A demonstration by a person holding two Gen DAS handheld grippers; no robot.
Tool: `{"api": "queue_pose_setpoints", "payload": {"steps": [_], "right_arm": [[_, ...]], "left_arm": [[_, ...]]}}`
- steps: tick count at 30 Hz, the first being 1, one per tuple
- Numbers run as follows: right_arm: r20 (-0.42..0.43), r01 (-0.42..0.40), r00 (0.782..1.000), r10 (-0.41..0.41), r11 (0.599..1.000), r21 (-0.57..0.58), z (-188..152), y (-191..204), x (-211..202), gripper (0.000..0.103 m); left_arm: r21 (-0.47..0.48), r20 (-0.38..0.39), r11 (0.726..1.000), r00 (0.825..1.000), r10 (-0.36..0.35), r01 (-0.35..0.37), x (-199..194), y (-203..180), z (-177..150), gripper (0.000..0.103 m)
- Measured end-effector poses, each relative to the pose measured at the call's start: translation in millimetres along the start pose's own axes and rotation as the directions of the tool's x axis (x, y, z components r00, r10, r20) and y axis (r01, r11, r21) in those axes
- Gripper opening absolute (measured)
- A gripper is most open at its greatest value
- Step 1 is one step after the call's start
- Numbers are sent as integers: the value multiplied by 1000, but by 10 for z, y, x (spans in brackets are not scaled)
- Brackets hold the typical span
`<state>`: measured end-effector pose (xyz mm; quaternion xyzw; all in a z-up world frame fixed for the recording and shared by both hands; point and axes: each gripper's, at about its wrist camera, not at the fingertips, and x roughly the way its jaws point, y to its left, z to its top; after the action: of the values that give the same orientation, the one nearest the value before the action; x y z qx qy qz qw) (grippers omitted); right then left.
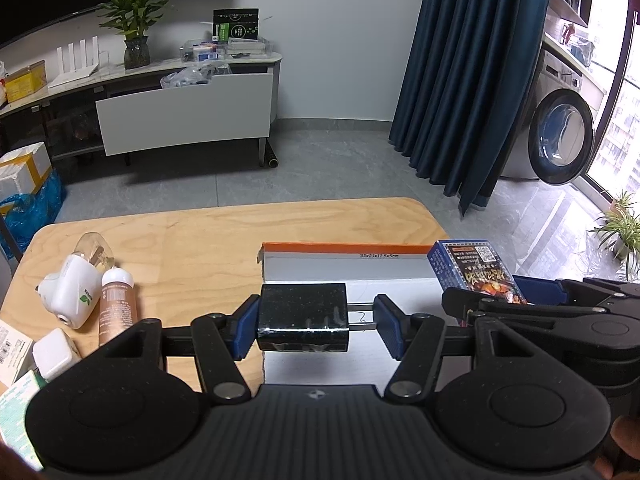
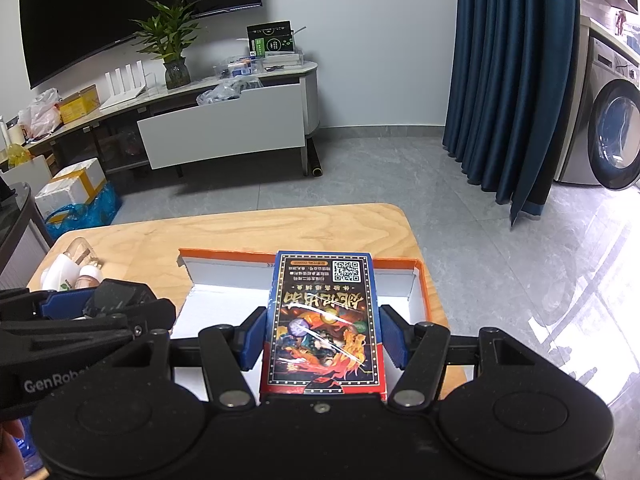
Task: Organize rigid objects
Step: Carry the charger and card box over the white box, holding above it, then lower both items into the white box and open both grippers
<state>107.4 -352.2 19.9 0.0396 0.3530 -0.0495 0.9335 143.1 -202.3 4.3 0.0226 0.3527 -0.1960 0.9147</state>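
Wooden table (image 1: 208, 236) out front, living room behind it, and both claws are poised over the open orange-rimmed box (image 1: 344, 249). The left gripper (image 1: 316, 326) stands partly open around a black block (image 1: 302, 318): its left pad touches the block, while a clear gap shows at the right pad, so I can't call that a firm grip. The right gripper (image 2: 323, 336) stands about half open with the blue card box (image 2: 326, 320) between its pads, close on both sides; whether they truly press is hard to tell.

My read: we're at the placing step, both items hanging above the box's white floor. Next move calls for lowering each one in side by side, then letting go cleanly.

Readable print: "33x23x12.5x5cm" on the box's far wall, a QR code on the card box, and "GenRob…" on the left claw's arm. Bottles (image 1: 116, 300) wait left of the left claw.
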Motion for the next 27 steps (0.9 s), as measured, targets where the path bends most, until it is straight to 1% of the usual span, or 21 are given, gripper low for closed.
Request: {"api": "queue_pose_setpoints", "payload": {"steps": [5, 7, 10, 15, 16, 18, 19, 20, 21, 24, 26, 27], "right_arm": [[-3, -1, 1000, 1, 1000, 10, 30, -13, 72, 72], [10, -15, 1000, 15, 1000, 13, 67, -28, 79, 68], [21, -11, 1000, 11, 1000, 6, 127, -47, 72, 70], [73, -4, 997, 1, 999, 48, 132, -171, -105, 73], [81, 0, 997, -4, 999, 52, 123, -189, -149, 75], [95, 12, 995, -15, 999, 41, 121, -204, -226, 76], [100, 15, 995, -18, 999, 35, 122, -213, -257, 76], [103, 17, 994, -20, 999, 31, 116, -213, -289, 77], [110, 20, 994, -23, 999, 30, 112, -221, -323, 77], [117, 30, 993, -33, 999, 34, 92, -247, -407, 77], [122, 24, 992, -28, 999, 37, 74, -260, -472, 77], [124, 17, 992, -22, 999, 39, 63, -256, -502, 77]], "left_arm": [[-15, -10, 1000, 1000, -4, 4, 93, 29, 5, 62], [-18, -17, 1000, 1000, -4, 4, 139, 38, 5, 62], [-34, -25, 999, 1000, -10, 9, 190, 63, 14, 62], [-26, -33, 999, 999, -30, 29, 235, 13, 8, 62], [-25, -36, 999, 999, -36, 36, 252, -6, 6, 62], [-32, -41, 998, 998, -57, 55, 289, -40, 6, 60], [-37, -35, 997, 997, -73, 71, 297, -57, 6, 63], [-39, -34, 995, 995, -90, 89, 303, -77, 9, 69], [-35, -32, 995, 995, -99, 98, 304, -105, 11, 71], [-12, -27, 995, 995, -97, 97, 256, -169, 5, 73], [-1, -24, 997, 997, -80, 80, 200, -179, 3, 79], [3, -25, 998, 997, -67, 67, 163, -177, 2, 80]]}}
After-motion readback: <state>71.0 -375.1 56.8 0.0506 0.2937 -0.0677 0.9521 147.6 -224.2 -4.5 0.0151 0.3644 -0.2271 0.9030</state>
